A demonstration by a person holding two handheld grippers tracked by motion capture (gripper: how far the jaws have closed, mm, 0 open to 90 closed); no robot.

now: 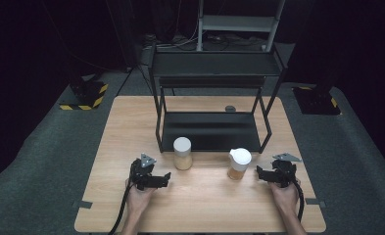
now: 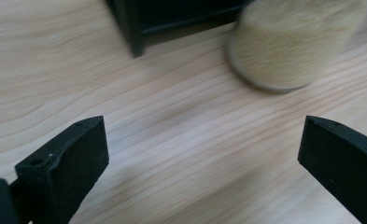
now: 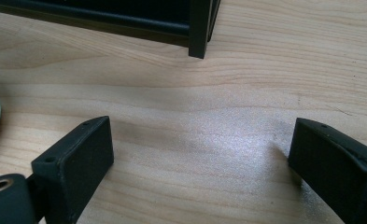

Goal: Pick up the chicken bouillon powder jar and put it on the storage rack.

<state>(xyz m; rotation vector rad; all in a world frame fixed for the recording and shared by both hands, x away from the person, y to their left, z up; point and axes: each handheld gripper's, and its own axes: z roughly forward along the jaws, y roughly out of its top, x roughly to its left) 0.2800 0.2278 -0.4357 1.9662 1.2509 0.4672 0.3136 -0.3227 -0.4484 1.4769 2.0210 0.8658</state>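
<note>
Low over the pale wooden surface (image 1: 204, 200): left tongs (image 1: 166, 179) and right tongs (image 1: 258, 172), both spread apart, empty. Just ahead-right of left tongs, upright white-capped jar of tan powder (image 1: 182, 153); just left of right tongs, upright white-lidded jar of amber liquid (image 1: 239, 163). Behind both, black metal shelf rack (image 1: 209, 129). Close up in the left gripper view, blurred grainy fill of the jar, unreadable from above.

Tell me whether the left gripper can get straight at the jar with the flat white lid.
Probably yes. The left gripper is open and empty, and the jar stands just ahead of it on bare table. The black rack sits behind the jar, not between them.
</note>
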